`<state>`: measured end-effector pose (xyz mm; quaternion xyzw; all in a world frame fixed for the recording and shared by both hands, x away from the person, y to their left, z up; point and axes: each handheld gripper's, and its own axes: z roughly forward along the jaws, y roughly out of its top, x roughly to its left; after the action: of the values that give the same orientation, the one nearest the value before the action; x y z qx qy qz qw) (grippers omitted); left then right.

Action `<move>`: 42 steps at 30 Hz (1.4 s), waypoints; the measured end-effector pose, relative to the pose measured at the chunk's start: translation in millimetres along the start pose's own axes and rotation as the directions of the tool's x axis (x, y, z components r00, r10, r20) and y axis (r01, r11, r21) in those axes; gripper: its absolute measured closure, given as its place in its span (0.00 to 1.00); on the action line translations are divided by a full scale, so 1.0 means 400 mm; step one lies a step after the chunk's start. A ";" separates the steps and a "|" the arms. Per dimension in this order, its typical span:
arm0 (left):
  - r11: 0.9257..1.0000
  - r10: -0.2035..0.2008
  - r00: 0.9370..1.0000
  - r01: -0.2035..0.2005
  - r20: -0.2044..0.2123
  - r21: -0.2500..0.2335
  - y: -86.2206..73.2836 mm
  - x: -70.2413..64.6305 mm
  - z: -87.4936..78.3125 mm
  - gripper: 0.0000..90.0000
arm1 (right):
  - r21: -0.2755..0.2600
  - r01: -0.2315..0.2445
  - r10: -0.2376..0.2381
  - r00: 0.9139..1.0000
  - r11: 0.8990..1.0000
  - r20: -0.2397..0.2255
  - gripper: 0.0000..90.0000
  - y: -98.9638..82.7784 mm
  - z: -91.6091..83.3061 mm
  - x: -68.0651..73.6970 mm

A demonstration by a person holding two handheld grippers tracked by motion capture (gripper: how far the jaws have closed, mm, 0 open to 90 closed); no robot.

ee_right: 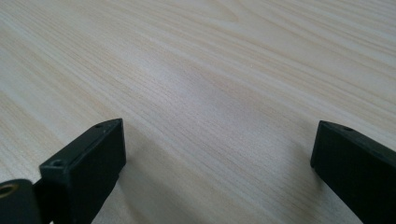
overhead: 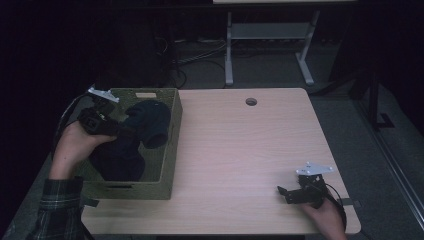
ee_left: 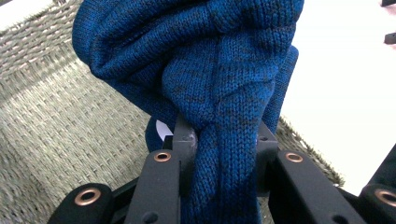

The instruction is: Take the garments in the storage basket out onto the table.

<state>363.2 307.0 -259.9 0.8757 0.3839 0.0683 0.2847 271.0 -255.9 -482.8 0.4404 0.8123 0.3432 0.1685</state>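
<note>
A dark blue knitted garment [overhead: 145, 122] hangs bunched above a woven olive basket [overhead: 172, 145] at the table's left. My left gripper [overhead: 120, 131] is shut on a fold of it. In the left gripper view the knit [ee_left: 201, 65] rises in a thick bundle from between the two black jaws, whose pads press on it, with my left gripper [ee_left: 219, 140] over the basket's woven floor [ee_left: 56, 126]. My right gripper [overhead: 285, 192] rests low at the table's front right, open. Its jaws stand wide apart over bare wood, my right gripper [ee_right: 217, 149] holding nothing.
More dark cloth [overhead: 117, 160] lies in the basket's bottom. The pale wooden table [overhead: 240, 150] has a round cable hole [overhead: 251, 101] near its far edge. A white desk frame [overhead: 270, 35] and cables stand on the floor beyond.
</note>
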 end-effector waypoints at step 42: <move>0.982 0.163 0.986 -0.159 0.031 -0.098 0.191 -0.125 -0.094 0.80 | -0.001 0.001 -0.001 1.000 1.000 0.001 0.03 0.000 0.000 0.000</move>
<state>364.1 246.6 -181.9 0.8905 0.3027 0.0922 0.3269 271.1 -255.9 -482.8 0.4400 0.8124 0.3431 0.1694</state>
